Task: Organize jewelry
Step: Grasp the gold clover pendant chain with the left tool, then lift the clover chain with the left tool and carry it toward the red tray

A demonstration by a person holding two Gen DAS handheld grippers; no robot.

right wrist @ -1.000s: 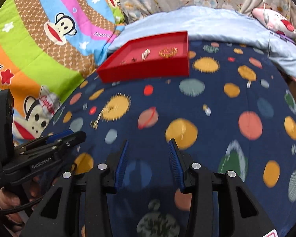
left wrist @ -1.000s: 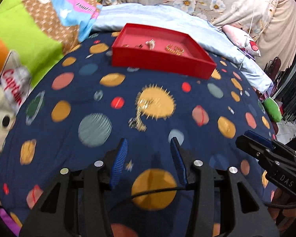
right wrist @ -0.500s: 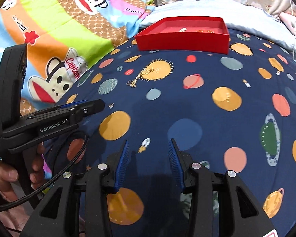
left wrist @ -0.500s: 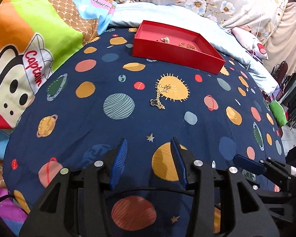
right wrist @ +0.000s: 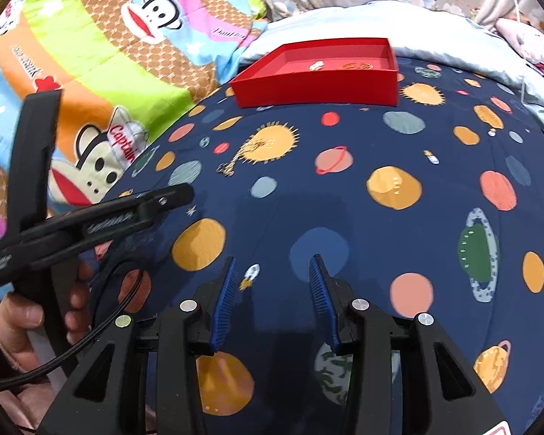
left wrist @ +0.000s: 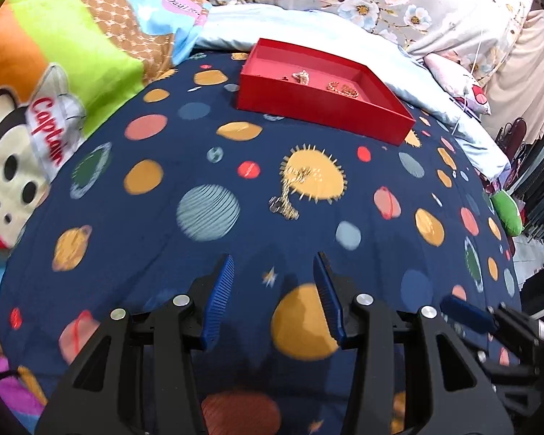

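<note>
Both your left gripper [left wrist: 273, 266] and right gripper [right wrist: 272, 268] hang released and empty near the gold chain [left wrist: 290, 195], with the red tray [left wrist: 319, 108] farther back.

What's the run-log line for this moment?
left gripper: open, empty | right gripper: open, empty | gold chain: on bedspread | red tray: holds jewelry

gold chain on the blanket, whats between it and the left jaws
Only bare planet-print blanket lies between the gold chain and the open, empty left gripper. The left wrist view shows this.
</note>
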